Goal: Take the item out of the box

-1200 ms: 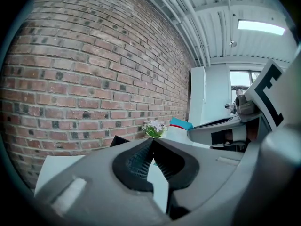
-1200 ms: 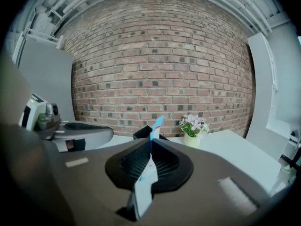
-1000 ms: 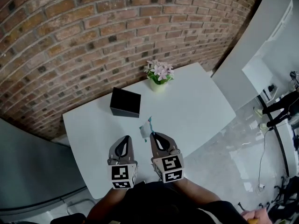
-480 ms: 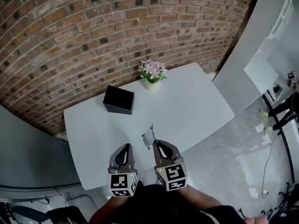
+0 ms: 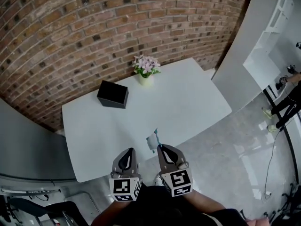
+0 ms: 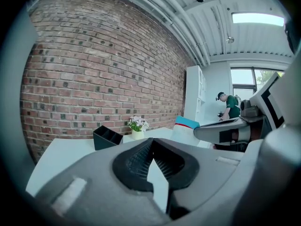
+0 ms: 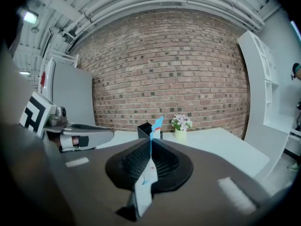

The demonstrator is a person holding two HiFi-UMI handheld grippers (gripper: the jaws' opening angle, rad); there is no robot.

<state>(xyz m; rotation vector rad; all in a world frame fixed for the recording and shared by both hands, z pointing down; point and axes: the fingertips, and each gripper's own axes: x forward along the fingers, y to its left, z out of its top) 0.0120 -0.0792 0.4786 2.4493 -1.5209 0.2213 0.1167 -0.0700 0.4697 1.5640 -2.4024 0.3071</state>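
The item [image 5: 152,140], a thin flat packet printed in white, blue and red, is already out of the box [image 5: 113,94]. It stands on edge in the right claw [image 5: 158,146], whose jaws are pinched together on its lower part, above the near edge of the bench [image 5: 188,98]. The box sits well apart, toward the far left corner, near the flower pot [image 5: 145,68].

The left claw [image 5: 129,150] is alongside with its jaws closed tip to tip and nothing between them.

By the look of it, the removal itself is done and the carrying-off step is in hand. The next move likely calls for a steady pinch and a flat spot to lay the packet on, then parting the jaws.

Room is generous: the middle and right of the bench are bare. Both claws hang past the near edge over the floor, so a release here would risk dropping the packet off the bench.
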